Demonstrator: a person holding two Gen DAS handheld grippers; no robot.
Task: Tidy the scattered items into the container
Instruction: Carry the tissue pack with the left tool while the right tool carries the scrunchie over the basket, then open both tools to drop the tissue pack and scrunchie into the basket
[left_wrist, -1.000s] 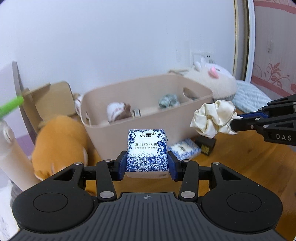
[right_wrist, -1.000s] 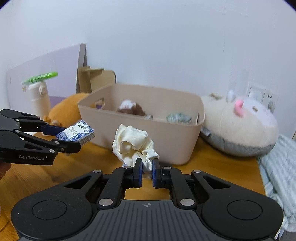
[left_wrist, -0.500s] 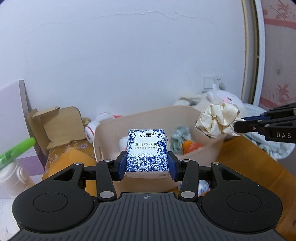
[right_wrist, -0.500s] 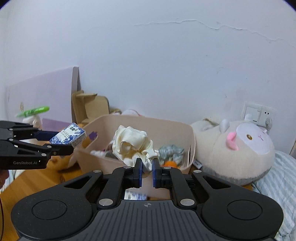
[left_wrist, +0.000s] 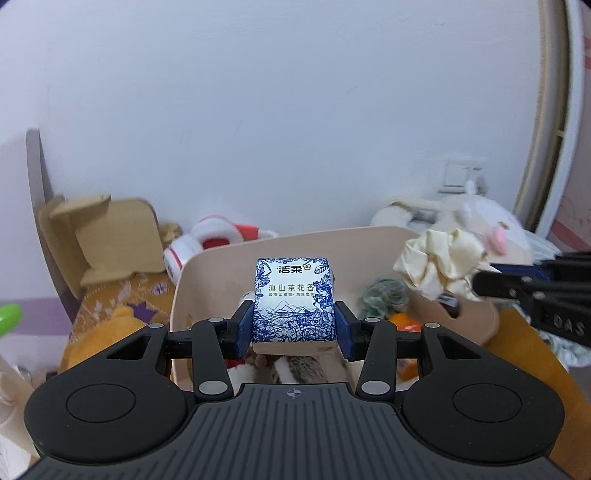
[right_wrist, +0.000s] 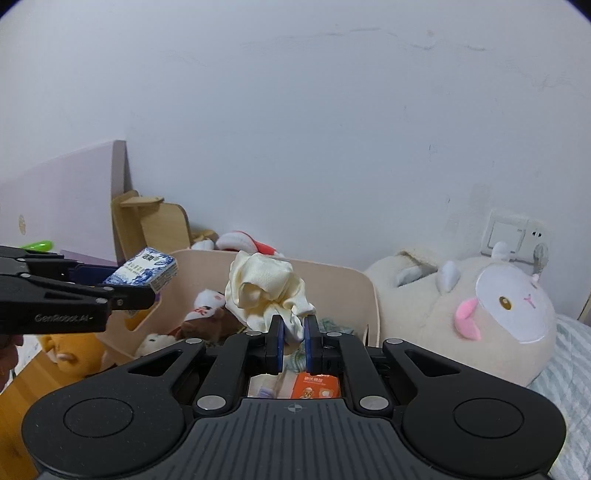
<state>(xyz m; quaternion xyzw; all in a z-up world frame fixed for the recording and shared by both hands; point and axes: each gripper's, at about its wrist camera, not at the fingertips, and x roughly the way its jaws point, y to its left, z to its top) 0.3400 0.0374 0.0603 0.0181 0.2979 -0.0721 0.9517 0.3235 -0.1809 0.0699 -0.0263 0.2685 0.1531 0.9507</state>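
While the orange wooden tabletop (left_wrist: 524, 354) meets a plain white wall (right_wrist: 295, 129), my left tongs (left_wrist: 294, 328) clamp a blue-and-white tissue pack (left_wrist: 293, 299) and my right tongs (right_wrist: 294, 345) pinch a cream satin scrunchie (right_wrist: 266, 291), both now raised over the beige plastic bin (right_wrist: 332, 284) instead of before it.

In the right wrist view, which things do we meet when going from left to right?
Black left gripper holding blue-and-white tissue pack → cream satin scrunchie in right gripper → beige plastic bin wall → cream plush animal.
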